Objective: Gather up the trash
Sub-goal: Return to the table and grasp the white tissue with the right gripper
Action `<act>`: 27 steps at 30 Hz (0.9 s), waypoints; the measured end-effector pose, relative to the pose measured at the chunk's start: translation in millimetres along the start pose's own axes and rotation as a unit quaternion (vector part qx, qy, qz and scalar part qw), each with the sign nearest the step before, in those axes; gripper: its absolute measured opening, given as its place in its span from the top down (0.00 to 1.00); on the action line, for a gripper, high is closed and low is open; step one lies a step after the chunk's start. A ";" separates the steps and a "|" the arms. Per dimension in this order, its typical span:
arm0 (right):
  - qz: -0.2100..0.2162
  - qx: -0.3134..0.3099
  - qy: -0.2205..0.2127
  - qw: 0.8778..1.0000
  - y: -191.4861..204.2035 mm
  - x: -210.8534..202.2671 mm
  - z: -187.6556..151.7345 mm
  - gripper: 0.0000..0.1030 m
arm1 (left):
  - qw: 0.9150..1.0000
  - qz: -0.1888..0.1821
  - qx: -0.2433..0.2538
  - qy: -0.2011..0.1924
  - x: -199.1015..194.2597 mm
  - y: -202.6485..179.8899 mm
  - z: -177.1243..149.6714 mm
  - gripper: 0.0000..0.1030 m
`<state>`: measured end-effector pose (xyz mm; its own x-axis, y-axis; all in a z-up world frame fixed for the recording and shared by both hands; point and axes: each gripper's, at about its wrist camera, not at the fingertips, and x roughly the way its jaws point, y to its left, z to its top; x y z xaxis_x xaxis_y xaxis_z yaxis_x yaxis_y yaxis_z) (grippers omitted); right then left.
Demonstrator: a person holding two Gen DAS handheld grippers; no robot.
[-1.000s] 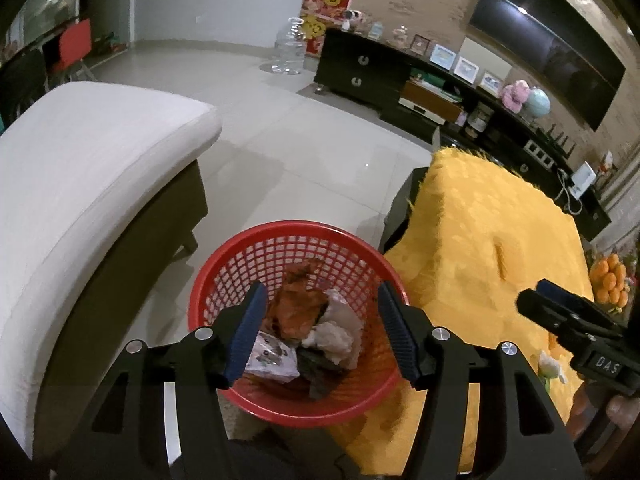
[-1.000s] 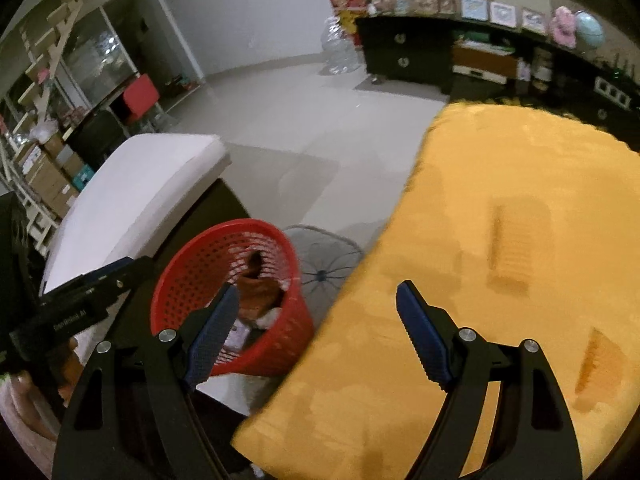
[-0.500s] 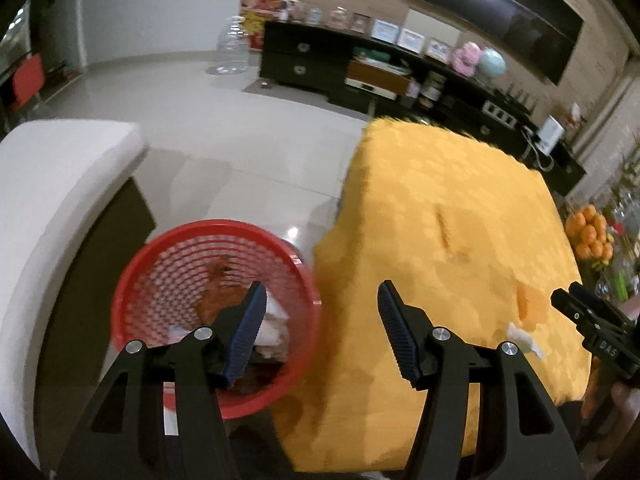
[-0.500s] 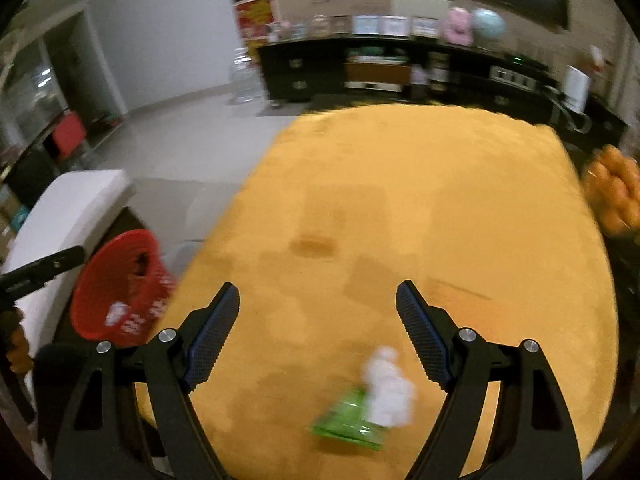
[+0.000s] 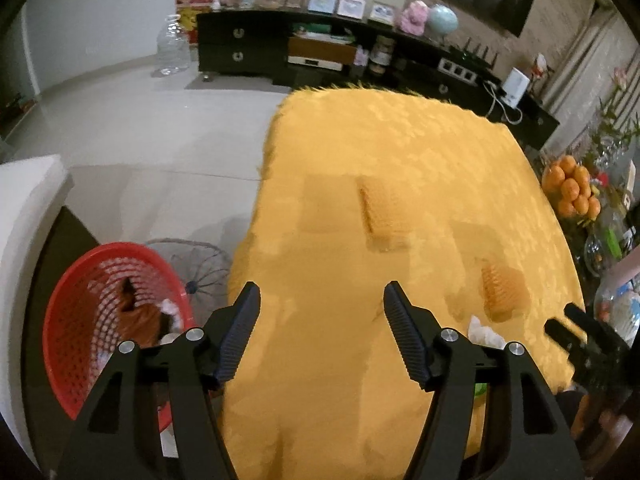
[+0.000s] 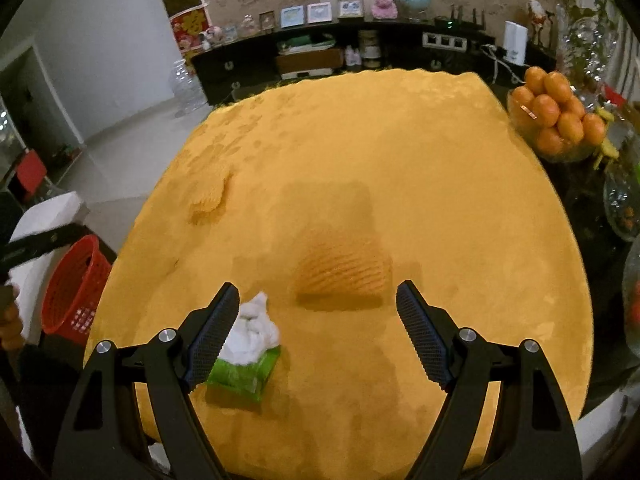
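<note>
A red mesh basket with trash inside stands on the floor left of the yellow-covered table; it also shows in the right wrist view. A crumpled white tissue lies on a green packet on the table, just inside my right gripper's left finger. My right gripper is open and empty above the table's near part. My left gripper is open and empty over the table's left edge. The tissue peeks out behind its right finger.
A bowl of oranges and glassware stand at the table's right. A white padded seat is beside the basket. A dark cabinet runs along the far wall. A wire fan guard lies on the floor.
Both grippers have swung right, away from the basket and over the table. The tissue and green packet have come into the right wrist view, close to the left finger.
</note>
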<state>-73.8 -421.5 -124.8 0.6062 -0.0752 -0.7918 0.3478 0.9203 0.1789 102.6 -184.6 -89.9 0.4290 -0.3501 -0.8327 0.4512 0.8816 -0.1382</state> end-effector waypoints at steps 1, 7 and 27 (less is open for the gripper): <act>0.005 -0.003 0.003 1.000 3.3 2.0 -0.9 0.24 | 1.000 0.001 0.004 0.002 4.1 -4.1 1.6 0.40; 0.035 -0.034 0.029 0.998 25.8 28.8 -7.2 0.24 | 1.000 0.004 0.015 0.015 22.2 -17.6 8.5 0.40; 0.065 -0.069 0.059 0.994 35.7 65.8 -17.7 0.67 | 0.998 0.002 0.035 0.056 107.9 -56.6 44.3 0.40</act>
<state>-34.1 -386.8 -180.9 0.5492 0.0862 -0.8312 0.1654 0.9638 0.2093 158.0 -286.3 -148.2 0.3433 -0.3051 -0.8883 0.5046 0.8576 -0.0995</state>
